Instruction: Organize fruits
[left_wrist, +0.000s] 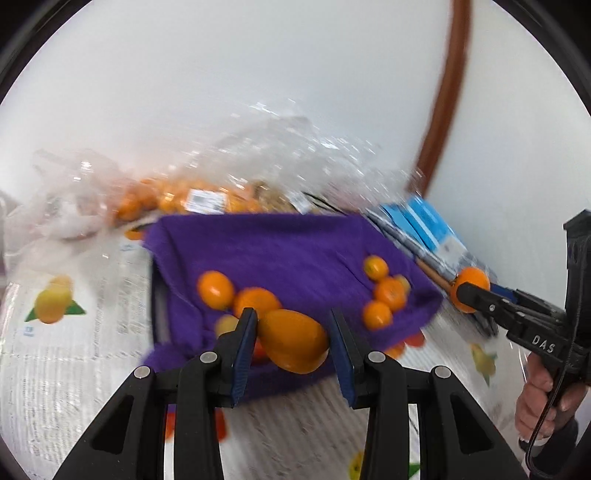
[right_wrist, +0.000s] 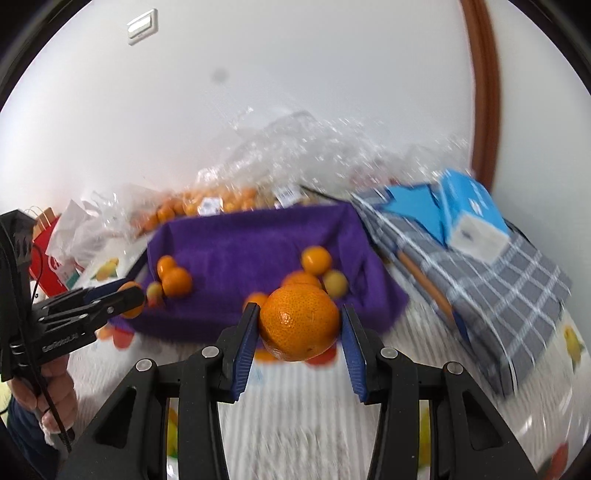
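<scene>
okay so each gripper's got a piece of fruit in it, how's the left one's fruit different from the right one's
The left gripper holds an elongated, egg-shaped fruit with smooth, glossy skin; the right gripper holds a round mandarin with pitted peel. The mandarin fills the gap between its pads, while the elongated fruit lies at a slant between its own. Both are orange and held in front of the purple cloth-lined box.

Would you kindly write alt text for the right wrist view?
The right gripper holds an orange between its blue fingers, in front of a purple-lined tray with several small oranges. The left gripper, at left, holds another fruit.
</scene>
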